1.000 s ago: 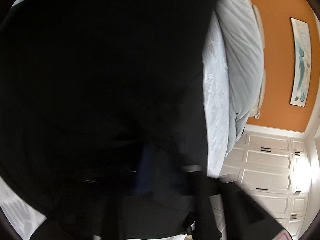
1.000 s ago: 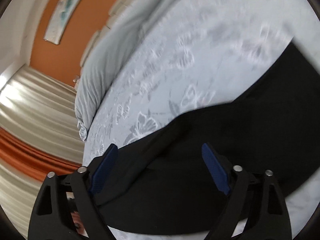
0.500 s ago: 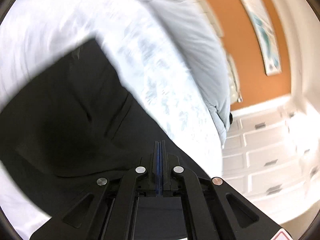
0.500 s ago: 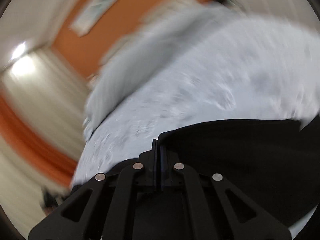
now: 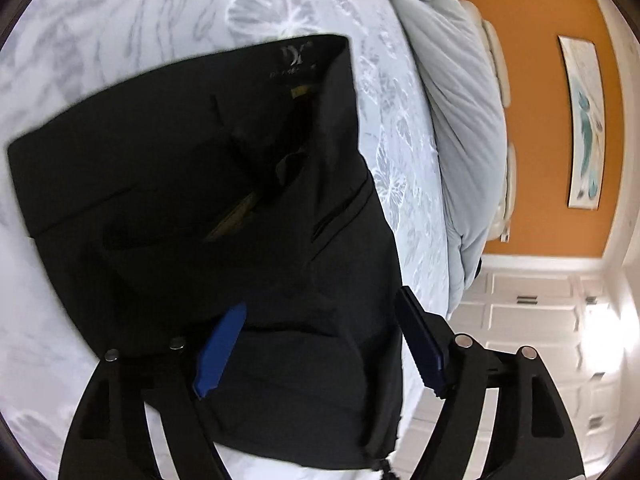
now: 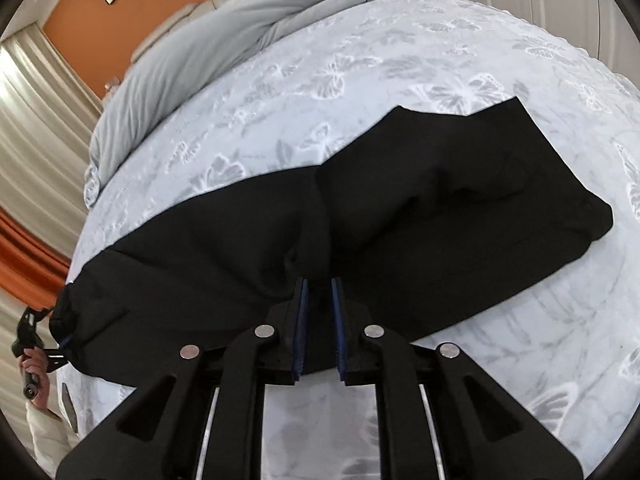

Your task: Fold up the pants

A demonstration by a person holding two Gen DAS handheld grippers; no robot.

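Black pants (image 5: 224,208) lie on the white patterned bedspread (image 5: 132,12), waistband with a label at the far end in the left wrist view. My left gripper (image 5: 320,312) is open, its blue-padded fingers (image 5: 218,350) spread over the near part of the pants, holding nothing. In the right wrist view the pants (image 6: 440,216) stretch across the bed, with a fold ridge near the middle. My right gripper (image 6: 318,284) is nearly closed, its jaws pinching black fabric at the near edge of the pants.
A grey duvet (image 5: 460,128) is heaped at the bed's far side. An orange wall with a picture (image 5: 586,124) and white cabinets (image 5: 532,320) lie beyond. Curtains (image 6: 36,128) and a person's hand holding the other gripper (image 6: 30,360) show at the left.
My left gripper was shut half a second ago and has opened over the pants. My right gripper opened a second ago, shut, and now grips fabric with a small gap. Both views have steadied.
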